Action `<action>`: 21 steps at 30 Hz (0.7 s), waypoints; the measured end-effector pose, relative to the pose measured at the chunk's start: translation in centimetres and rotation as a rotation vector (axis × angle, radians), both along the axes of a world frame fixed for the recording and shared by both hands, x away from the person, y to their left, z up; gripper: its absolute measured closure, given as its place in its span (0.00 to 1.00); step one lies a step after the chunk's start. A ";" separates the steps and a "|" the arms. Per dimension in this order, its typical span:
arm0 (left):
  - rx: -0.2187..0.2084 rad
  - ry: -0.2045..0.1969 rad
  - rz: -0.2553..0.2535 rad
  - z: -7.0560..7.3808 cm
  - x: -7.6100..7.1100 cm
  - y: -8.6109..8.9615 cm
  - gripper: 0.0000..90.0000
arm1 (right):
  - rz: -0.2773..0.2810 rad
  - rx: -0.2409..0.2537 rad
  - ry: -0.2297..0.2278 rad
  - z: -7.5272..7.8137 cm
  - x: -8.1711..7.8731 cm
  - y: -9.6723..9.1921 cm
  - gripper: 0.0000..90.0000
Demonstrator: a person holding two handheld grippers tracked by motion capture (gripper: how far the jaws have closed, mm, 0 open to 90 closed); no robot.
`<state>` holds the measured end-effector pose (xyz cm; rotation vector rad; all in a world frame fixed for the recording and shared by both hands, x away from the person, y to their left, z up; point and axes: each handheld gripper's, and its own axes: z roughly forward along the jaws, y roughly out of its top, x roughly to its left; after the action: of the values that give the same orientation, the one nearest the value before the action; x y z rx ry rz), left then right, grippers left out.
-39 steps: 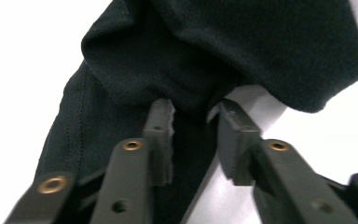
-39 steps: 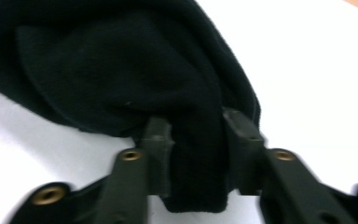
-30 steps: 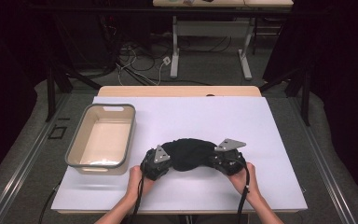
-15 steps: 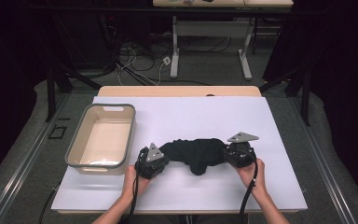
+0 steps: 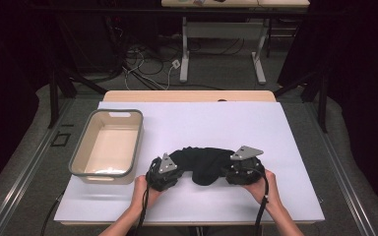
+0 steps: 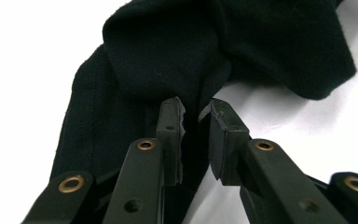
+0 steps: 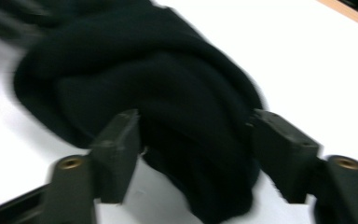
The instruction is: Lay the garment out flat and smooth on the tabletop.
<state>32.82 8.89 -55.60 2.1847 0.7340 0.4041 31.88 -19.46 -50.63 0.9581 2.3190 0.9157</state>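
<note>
A black cloth (image 5: 204, 162) lies bunched in a curved strip on the white table sheet (image 5: 202, 123), near its front. My left gripper (image 5: 176, 171) is at the cloth's left end. In the left gripper view the cloth (image 6: 168, 46) has an edge running into the narrow gap of that gripper (image 6: 198, 109); the jaws have just been opening and the pads do not press it. My right gripper (image 5: 229, 173) is at the right end. Its jaws (image 7: 193, 126) have just been opening and stand wide, with the cloth's thick fold (image 7: 144, 70) loose between them.
A beige bin with a grey rim (image 5: 78, 152) stands empty at the left of the sheet. A wooden table edge (image 5: 189, 96) shows beyond the sheet. Behind it are table legs and cables on the floor (image 5: 177, 59).
The hands first pulled apart and drew the cloth out, then came back inward a little. The cloth now sags in a curve. The right jaws have spread wide.
</note>
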 end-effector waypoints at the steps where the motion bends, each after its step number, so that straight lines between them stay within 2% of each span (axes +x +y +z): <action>1: 0.006 -0.008 0.000 0.0 0.0 0.0 0.84 | 0.011 -0.013 -0.002 0.0 0.0 0.3 0.32; 3: 0.003 -0.008 -0.001 0.1 -0.1 -0.1 0.84 | 0.032 -0.040 -0.015 -0.2 0.2 1.0 0.37; 5: 0.002 -0.014 -0.003 0.1 -0.1 -0.2 0.83 | 0.025 -0.059 -0.044 -0.5 0.5 1.5 0.55; 7: 0.009 -0.020 -0.005 0.2 -0.1 -0.2 0.81 | -0.003 -0.060 -0.058 -0.6 0.9 1.6 0.63; 9: 0.001 -0.016 0.001 0.2 -0.1 -0.3 0.78 | -0.063 -0.025 -0.072 -0.5 1.6 1.4 0.69; 11: 0.004 -0.014 0.005 0.3 -0.1 -0.3 0.74 | -0.114 0.019 -0.071 -0.5 2.4 1.1 0.75; 12: 0.007 -0.023 0.012 0.4 -0.1 -0.4 0.71 | -0.133 0.025 -0.067 -0.5 2.7 0.9 0.78; 15: 0.007 -0.018 0.020 0.6 -0.4 -0.7 0.59 | -0.177 0.047 -0.069 -1.1 3.2 0.4 0.82; 18: -0.004 -0.037 0.017 0.9 -0.9 -1.1 0.51 | -0.186 0.047 -0.054 -1.1 3.3 -0.1 0.82; 21: 0.007 -0.046 0.000 0.9 -1.1 -1.6 0.48 | -0.171 0.045 -0.043 -1.1 3.3 -0.1 0.79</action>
<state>31.76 7.26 -54.68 2.1745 0.7089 0.4559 35.16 -19.60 -51.76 1.1251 2.1505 0.9123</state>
